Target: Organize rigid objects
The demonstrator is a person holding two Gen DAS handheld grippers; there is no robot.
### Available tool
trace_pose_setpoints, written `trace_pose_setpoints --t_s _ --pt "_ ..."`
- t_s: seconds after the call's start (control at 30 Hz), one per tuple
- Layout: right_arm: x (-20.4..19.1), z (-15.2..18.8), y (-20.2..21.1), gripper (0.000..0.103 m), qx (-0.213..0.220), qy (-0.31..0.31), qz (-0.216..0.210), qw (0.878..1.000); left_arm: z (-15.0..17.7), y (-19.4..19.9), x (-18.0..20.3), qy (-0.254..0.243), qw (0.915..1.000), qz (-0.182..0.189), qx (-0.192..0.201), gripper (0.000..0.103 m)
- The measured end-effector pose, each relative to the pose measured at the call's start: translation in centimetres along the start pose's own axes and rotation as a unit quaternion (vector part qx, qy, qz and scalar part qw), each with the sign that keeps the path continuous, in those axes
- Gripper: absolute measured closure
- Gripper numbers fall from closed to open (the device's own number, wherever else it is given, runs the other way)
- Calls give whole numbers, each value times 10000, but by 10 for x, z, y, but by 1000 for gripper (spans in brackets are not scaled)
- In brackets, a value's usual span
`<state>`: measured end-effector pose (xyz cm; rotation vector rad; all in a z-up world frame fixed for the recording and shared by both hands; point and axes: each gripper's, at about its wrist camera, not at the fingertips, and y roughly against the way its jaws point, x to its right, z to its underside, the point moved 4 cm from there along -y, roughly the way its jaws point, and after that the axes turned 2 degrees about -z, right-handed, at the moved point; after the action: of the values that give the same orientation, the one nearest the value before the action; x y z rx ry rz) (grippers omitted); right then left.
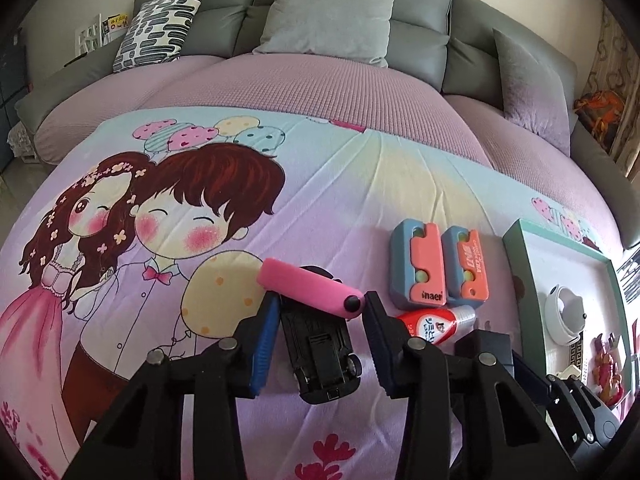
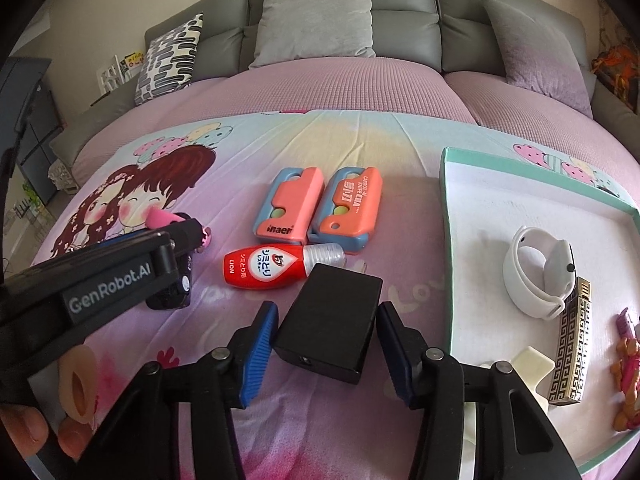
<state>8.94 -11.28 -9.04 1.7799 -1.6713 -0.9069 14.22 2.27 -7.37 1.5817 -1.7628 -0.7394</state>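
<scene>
Now, from the left wrist view, the left tool [image 1: 320, 312] points down at a bed spread with a lilac cartoon-print sheet [image 1: 360, 184]. Between its blue ribbed pads [image 1: 264, 344] lies a black plastic toy car [image 1: 320, 352], and a pink cylindrical stick with a black button [image 1: 310, 290] rests across the car's far end. The left pad meets the pink stick's near side; the right pad stands just clear of the button end, so the jaws are partly apart and clamp nothing. Toward the sheet's right edge lie two blue-and-coral plastic box cutters [image 1: 440, 270], side by side, with a red squeeze bottle with a clear cap [image 1: 434, 322] just in front of them. A shallow white cardboard tray with a mint-green rim [image 1: 516, 248] sits at the right edge, holding a white plastic wristband [image 1: 564, 312].

From the right wrist view, the right tool [image 2: 326, 344] straddles a black rectangular power adapter [image 2: 330, 324] lying on the sheet near the front edge. The left pad touches the adapter's near corner; the right pad is very close to its side, but whether it presses I cannot tell. The red bottle lies just beyond the adapter, and the two box cutters lie further back. In the tray at the right edge lie the wristband and a gold-and-black patterned metal lighter [image 2: 572, 340]. The left tool's black body crosses the lower left, a person's fingertips [image 2: 24, 428] below it.
</scene>
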Motion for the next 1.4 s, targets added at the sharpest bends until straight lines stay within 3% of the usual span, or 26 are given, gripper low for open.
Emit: trace_pose_setpoints --t_s 0.23,0.5,0.57,0.6,0.67,0.77,0.9,1.13,1.4 --pt "0 0 0 49 -15 20 -4 10000 -6 17 -2 84 9995 149 255 60" --pt "-1 0 -1 49 -36 66 8 10000 -2 10 -4 -6 10000 -13 91 60" --pt "-1 0 -1 49 -38 72 6 10000 -1 8 -1 -221 9996 -156 90 56" --pt "-1 0 -1 49 -38 69 0 10000 -1 7 1 -322 9992 -223 66 47" --pt "-1 0 -1 49 -38 64 -21 10000 0 5 4 -474 9984 -301 44 39" --pt "-1 0 -1 49 -41 77 -33 10000 -1 2 7 -671 9971 -348 30 39" --pt "0 0 -1 49 -71 88 -58 9999 -1 -5 9 -1133 9908 -737 26 39" --pt "1 -1 -1 49 -113 62 -99 9999 1 -16 21 -1760 9811 -803 -82 39" --pt "0 -1 -2 49 -132 106 -81 9998 1 -16 21 -1732 9827 -648 -8 41"
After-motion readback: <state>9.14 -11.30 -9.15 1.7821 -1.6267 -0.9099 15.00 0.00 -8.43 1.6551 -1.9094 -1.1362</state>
